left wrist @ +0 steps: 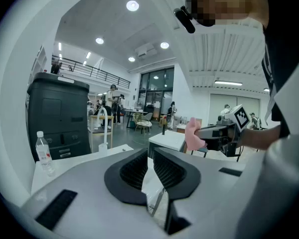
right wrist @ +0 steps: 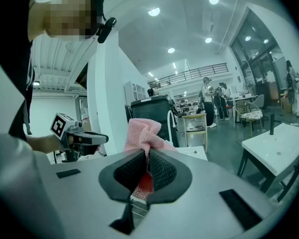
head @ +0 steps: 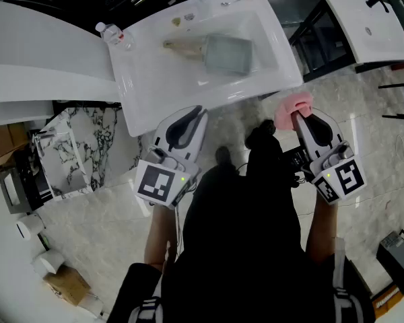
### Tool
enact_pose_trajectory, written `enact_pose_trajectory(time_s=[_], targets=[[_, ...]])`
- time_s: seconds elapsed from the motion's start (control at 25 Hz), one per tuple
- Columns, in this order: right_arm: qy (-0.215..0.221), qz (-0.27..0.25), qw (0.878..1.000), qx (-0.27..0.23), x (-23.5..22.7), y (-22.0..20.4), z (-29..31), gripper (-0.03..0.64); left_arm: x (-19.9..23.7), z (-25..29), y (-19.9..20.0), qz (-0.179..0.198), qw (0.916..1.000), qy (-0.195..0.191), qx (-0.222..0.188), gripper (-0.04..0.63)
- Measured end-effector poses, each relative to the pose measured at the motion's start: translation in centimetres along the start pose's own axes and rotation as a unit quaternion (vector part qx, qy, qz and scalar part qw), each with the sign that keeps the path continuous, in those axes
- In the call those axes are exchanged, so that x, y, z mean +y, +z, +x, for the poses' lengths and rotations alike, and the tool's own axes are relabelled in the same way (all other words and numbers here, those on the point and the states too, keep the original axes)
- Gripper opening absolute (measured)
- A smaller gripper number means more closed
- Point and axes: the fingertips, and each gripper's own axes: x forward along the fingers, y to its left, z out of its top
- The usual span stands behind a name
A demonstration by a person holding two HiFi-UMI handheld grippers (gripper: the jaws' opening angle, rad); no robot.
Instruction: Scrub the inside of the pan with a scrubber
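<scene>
My right gripper (right wrist: 145, 158) is clamped on the crumpled pink mesh scrubber (right wrist: 144, 132), which bunches out above the pads. My left gripper (left wrist: 150, 156) has its jaws drawn together on nothing. The grey squarish pan (head: 227, 54) with its pale handle lies in the white rectangular basin (head: 148, 106) ahead of me, well apart from both grippers.

The job now, as I judge it, is the approach. I should keep the clamp firm so the scrubber does not slip, lift it over the basin's near rim, and set its bunched face flat on the pan's floor. The left jaws would have to part first if they are to steady the handle (the pan looks free to slide).

Both grippers are held out before my body, side by side, pointing toward the basin and tipped slightly downward.
</scene>
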Motion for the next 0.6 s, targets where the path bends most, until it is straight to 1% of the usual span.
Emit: enact_pose_trajectory(time_s=[0.12,0.2,0.28,0.44,0.6], targets=[[-0.022,0.008,1.000,-0.003,1.7,-0.2,-0.8,0.034,0.4,-1.6,-1.1,-0.005,0.9999,-0.008,0.013,0.060],[-0.029,0.006,1.000,-0.006,3.1,0.0,-1.4,0.034,0.1,-2.2,-1.5,-0.010,0.9997,-0.017,0.014,0.060],[-0.031,0.002,1.000,-0.006,4.2,0.1,-1.7,0.034,-0.3,-2.5,-1.5,-0.011,0.9995,-0.029,0.012,0.060],[-0.031,0.003,1.000,-0.002,5.6,-0.3,-2.3,0.034,-1.2,-2.9,-1.6,0.001,0.9991,-0.042,0.012,0.060],[-0.021,0.034,0.999,-0.019,5.4,-0.3,-2.3,0.035,-1.6,-2.6,-2.4,-0.006,0.9988,-0.045,0.021,0.060]])
